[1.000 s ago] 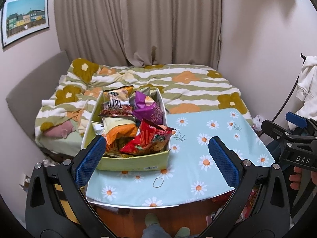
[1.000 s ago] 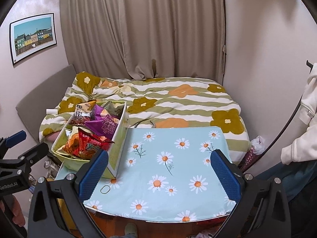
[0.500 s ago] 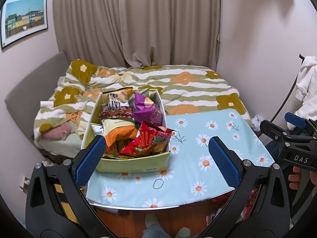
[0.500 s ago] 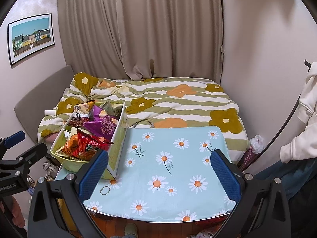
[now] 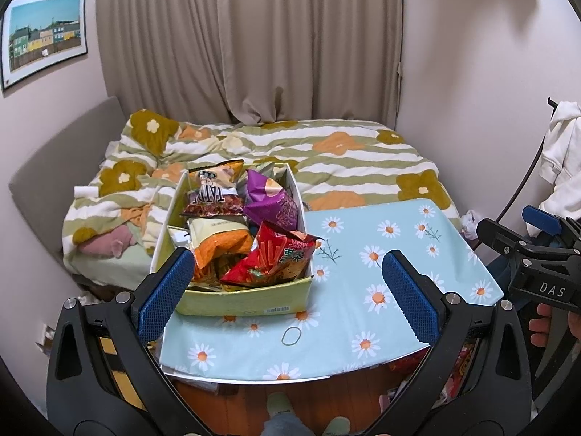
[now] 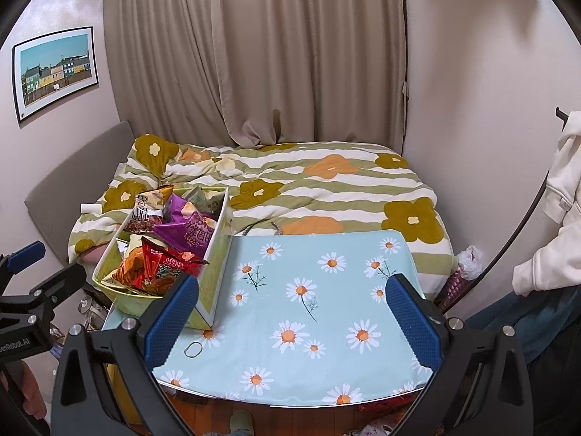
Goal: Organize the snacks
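Left claw [image 5: 287, 283] hangs wide and empty short of the snack box [image 5: 250, 301] on the desk [image 5: 417, 254]. Five puffy, crinkly bags at least; I'd pinch the red bag [image 5: 276, 258] by its crimped top seam, light and crushable.

Right claw [image 6: 290, 312] also gapes empty over bare daisy cloth; one box, purple bag [image 6: 189, 230] inside, one rubber band [image 6: 193, 349].

Both wrist views look down across the daisy-cloth table [image 5: 381, 254] [image 6: 308, 290] toward the bed [image 5: 345, 160] [image 6: 326, 181].
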Action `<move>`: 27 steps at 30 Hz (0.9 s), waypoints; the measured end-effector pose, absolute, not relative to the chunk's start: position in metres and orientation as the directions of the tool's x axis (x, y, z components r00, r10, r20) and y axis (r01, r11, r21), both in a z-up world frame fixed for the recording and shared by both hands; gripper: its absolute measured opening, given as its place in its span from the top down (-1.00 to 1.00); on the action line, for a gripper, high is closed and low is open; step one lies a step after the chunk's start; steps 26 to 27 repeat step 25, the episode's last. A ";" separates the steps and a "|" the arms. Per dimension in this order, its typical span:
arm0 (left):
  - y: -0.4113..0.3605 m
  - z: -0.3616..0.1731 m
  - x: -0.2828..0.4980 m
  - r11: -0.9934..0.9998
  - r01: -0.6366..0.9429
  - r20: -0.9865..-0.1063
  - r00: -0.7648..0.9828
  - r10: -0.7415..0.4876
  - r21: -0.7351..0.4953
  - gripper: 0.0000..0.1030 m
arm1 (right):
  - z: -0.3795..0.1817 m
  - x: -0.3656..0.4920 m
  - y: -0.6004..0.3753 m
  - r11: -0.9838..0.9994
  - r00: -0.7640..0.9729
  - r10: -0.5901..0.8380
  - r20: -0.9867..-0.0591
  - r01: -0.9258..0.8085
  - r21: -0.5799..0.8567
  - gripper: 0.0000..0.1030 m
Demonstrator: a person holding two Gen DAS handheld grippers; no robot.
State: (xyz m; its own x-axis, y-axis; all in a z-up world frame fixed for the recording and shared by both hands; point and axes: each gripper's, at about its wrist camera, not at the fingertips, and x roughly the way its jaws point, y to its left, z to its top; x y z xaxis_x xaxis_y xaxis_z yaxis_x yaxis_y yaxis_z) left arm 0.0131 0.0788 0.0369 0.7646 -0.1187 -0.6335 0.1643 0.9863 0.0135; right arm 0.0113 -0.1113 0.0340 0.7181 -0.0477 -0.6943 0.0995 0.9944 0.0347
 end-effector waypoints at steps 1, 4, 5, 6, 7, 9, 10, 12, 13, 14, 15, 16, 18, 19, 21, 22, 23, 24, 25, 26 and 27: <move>0.079 0.037 0.013 0.986 0.164 -0.633 0.765 -0.118 0.014 -1.00 | 0.034 0.010 -0.111 0.994 0.718 -0.048 -0.694 0.101 0.035 -0.99; 0.080 0.036 0.014 0.987 0.163 -0.634 0.765 -0.116 0.016 -1.00 | 0.035 0.010 -0.111 0.994 0.719 -0.050 -0.693 0.102 0.035 -0.99; 0.081 0.036 0.014 0.987 0.162 -0.634 0.765 -0.113 0.019 -1.00 | 0.035 0.010 -0.111 0.994 0.719 -0.049 -0.693 0.102 0.036 -0.99; 0.081 0.036 0.014 0.987 0.160 -0.635 0.765 -0.110 0.021 -1.00 | 0.034 0.010 -0.111 0.994 0.719 -0.049 -0.693 0.102 0.035 -0.99; 0.082 0.035 0.014 0.988 0.155 -0.636 0.765 -0.104 0.025 -1.00 | 0.034 0.010 -0.112 0.994 0.719 -0.049 -0.693 0.102 0.035 -0.99; 0.083 0.035 0.015 0.989 0.144 -0.635 0.767 -0.091 0.032 -1.00 | 0.034 0.010 -0.112 0.994 0.719 -0.049 -0.694 0.102 0.035 -0.99; 0.083 0.035 0.015 0.990 0.133 -0.632 0.771 -0.079 0.037 -1.00 | 0.034 0.010 -0.112 0.994 0.718 -0.049 -0.694 0.102 0.036 -0.99; 0.086 0.037 0.016 0.992 0.121 -0.624 0.778 -0.070 0.041 -1.00 | 0.034 0.010 -0.111 0.994 0.718 -0.049 -0.694 0.102 0.036 -0.99; 0.088 0.037 0.016 0.992 0.124 -0.622 0.779 -0.076 0.034 -1.00 | 0.034 0.010 -0.111 0.994 0.718 -0.049 -0.694 0.102 0.036 -0.99; 0.089 0.038 0.016 0.992 0.122 -0.622 0.779 -0.077 0.030 -1.00 | 0.034 0.010 -0.111 0.994 0.719 -0.048 -0.693 0.102 0.036 -0.99; 0.090 0.038 0.016 0.992 0.119 -0.621 0.780 -0.076 0.028 -1.00 | 0.034 0.010 -0.112 0.994 0.719 -0.049 -0.693 0.102 0.036 -0.99; 0.092 0.038 0.017 0.992 0.119 -0.619 0.782 -0.077 0.027 -1.00 | 0.034 0.010 -0.112 0.994 0.719 -0.049 -0.693 0.102 0.036 -0.99; 0.093 0.038 0.017 0.992 0.119 -0.617 0.783 -0.077 0.028 -1.00 | 0.035 0.009 -0.111 0.994 0.719 -0.050 -0.693 0.104 0.036 -0.99; 0.093 0.039 0.018 0.992 0.121 -0.617 0.783 -0.078 0.027 -1.00 | 0.034 0.009 -0.111 0.994 0.719 -0.050 -0.693 0.104 0.036 -0.99; 0.094 0.038 0.019 0.992 0.125 -0.617 0.783 -0.082 0.026 -1.00 | 0.034 0.009 -0.111 0.994 0.719 -0.050 -0.693 0.104 0.036 -0.99; 0.094 0.038 0.019 0.992 0.126 -0.616 0.784 -0.083 0.027 -1.00 | 0.034 0.009 -0.112 0.994 0.719 -0.049 -0.693 0.103 0.036 -0.99; 0.094 0.038 0.020 0.992 0.127 -0.614 0.785 -0.083 0.028 -1.00 | 0.034 0.009 -0.112 0.994 0.719 -0.050 -0.693 0.104 0.035 -0.99; 0.095 0.038 0.020 0.991 0.127 -0.613 0.785 -0.083 0.029 -1.00 | 0.034 0.010 -0.112 0.994 0.719 -0.050 -0.693 0.103 0.035 -0.99; 0.095 0.038 0.022 0.992 0.126 -0.612 0.786 -0.082 0.029 -1.00 | 0.034 0.009 -0.112 0.994 0.719 -0.050 -0.694 0.104 0.035 -0.99; 0.095 0.038 0.022 0.992 0.126 -0.612 0.786 -0.082 0.029 -1.00 | 0.034 0.009 -0.112 0.994 0.719 -0.050 -0.694 0.104 0.035 -0.99; 0.095 0.038 0.022 0.992 0.126 -0.612 0.786 -0.082 0.029 -1.00 | 0.034 0.009 -0.112 0.994 0.719 -0.050 -0.694 0.104 0.035 -0.99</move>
